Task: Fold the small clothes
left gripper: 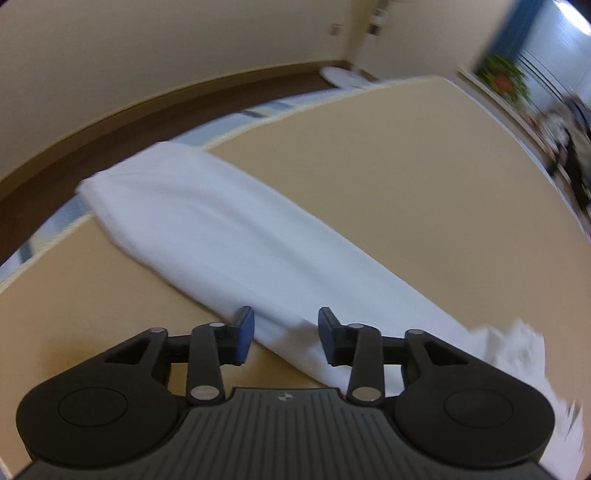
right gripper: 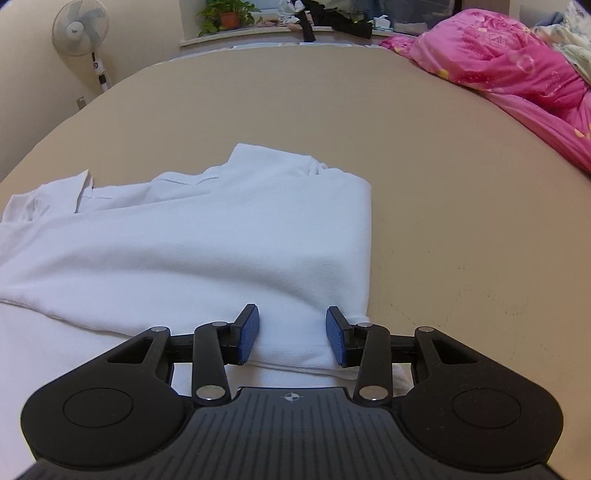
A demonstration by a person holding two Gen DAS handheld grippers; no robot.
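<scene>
**A:** Shirt [right gripper: 192, 243] first: where do you have it?

**B:** You have the white shirt lying flat on the tan surface [right gripper: 424, 155], folded lengthwise into a long band. From your left wrist view it runs as a narrow strip [left gripper: 221, 236] slanting from the far left corner of the surface [left gripper: 406, 177] down toward your left claw [left gripper: 286, 334]. Its far end reaches the edge of the surface. That view is blurred.

**A:** And your claws?

**B:** Your left claw is spread, its blue pads [left gripper: 246, 332] standing apart above the near part of the strip, with cloth showing in the gap but neither pad pressing on it. Your right claw [right gripper: 292, 334] is spread about as wide, hovering over the near right corner of the folded shirt. Its blue pads [right gripper: 248, 334] are clear of the cloth as well, so neither claw pinches anything.

**A:** Anything else around you?

**B:** In your right wrist view the collar [right gripper: 83, 190] lies at the left end, and the folded edge runs down the right side. A pink quilt [right gripper: 517, 66] is bunched at the far right, well apart from the shirt. A standing fan [right gripper: 81, 31] and a potted plant [right gripper: 227, 16] sit beyond the surface.
</scene>
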